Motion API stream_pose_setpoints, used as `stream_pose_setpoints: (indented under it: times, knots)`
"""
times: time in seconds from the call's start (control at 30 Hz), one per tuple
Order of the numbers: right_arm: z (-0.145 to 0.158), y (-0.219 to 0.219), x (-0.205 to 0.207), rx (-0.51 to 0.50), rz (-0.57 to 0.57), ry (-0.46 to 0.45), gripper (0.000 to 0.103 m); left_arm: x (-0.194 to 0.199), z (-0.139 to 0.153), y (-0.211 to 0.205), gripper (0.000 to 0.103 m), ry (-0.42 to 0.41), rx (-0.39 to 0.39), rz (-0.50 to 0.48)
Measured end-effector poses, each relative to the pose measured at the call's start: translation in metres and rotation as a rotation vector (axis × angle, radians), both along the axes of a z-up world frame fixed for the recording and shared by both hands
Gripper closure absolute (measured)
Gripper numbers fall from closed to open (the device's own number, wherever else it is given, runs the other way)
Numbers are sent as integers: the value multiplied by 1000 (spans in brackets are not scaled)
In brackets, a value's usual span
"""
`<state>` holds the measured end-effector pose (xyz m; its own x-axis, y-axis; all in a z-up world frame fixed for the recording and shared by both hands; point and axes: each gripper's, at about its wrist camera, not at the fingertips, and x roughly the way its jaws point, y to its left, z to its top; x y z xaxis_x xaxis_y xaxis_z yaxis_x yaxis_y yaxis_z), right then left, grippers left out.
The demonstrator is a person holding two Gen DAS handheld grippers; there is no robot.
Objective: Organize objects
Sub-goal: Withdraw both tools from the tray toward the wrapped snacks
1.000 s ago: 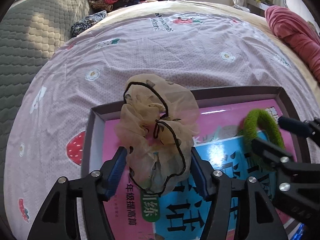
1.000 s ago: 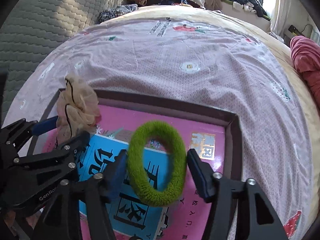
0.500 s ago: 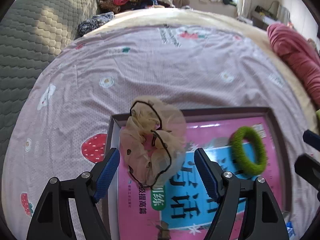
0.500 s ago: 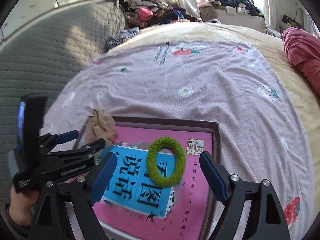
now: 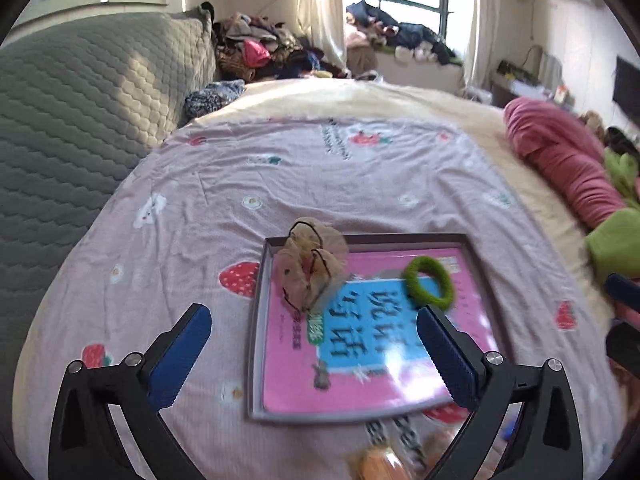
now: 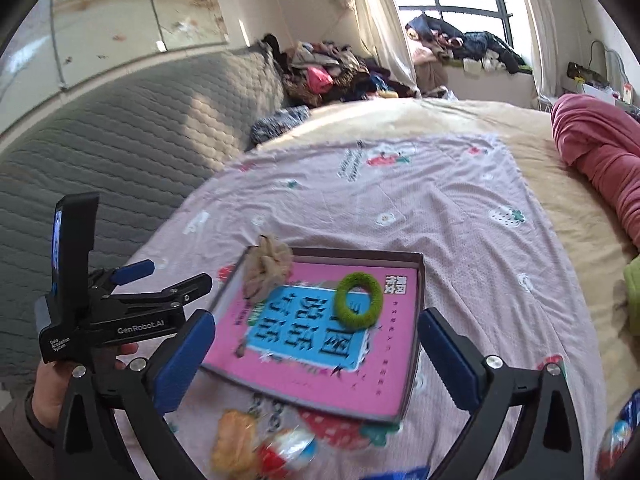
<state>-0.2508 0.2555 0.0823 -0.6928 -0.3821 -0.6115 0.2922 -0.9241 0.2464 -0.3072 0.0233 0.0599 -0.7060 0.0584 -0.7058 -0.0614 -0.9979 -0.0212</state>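
A shallow grey box (image 5: 256,320) holds a pink and blue book (image 5: 360,344) on the bed. A beige sheer scrunchie (image 5: 310,264) lies in the box's far left corner. A green fuzzy hair ring (image 5: 430,286) lies on the book at the far right. My left gripper (image 5: 312,344) is open and empty, held back above the box's near edge. My right gripper (image 6: 316,344) is open and empty too, above the box (image 6: 416,320). The scrunchie (image 6: 266,270) and green ring (image 6: 358,300) also show in the right wrist view.
The bed has a pink strawberry-print sheet (image 5: 320,176). Snack packets (image 6: 264,448) lie near the box's front edge. A grey quilted headboard (image 5: 72,120) is at the left, a pink rolled blanket (image 5: 568,168) at the right. The left gripper's body (image 6: 120,312) is at the right wrist view's left.
Both grippers opened, let go of the scrunchie and the green ring, and pulled back and up. Both items now lie in the box.
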Motion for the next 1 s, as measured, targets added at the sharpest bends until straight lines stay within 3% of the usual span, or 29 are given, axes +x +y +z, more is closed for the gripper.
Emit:
stream_pose_setpoints:
  times: [0.27, 0.43, 0.73, 1.0]
  knots:
    - [44, 8, 87, 15, -19, 129, 1, 79, 37, 7, 0, 60, 55, -43]
    - [60, 10, 129, 64, -37, 185, 1, 122, 48, 21, 0, 95, 12, -54]
    - [66, 7, 186, 106, -24, 207, 1, 187, 63, 29, 0, 133, 11, -62]
    - [64, 1, 218, 126, -9, 216, 1, 215, 66, 32, 0, 139, 1, -62]
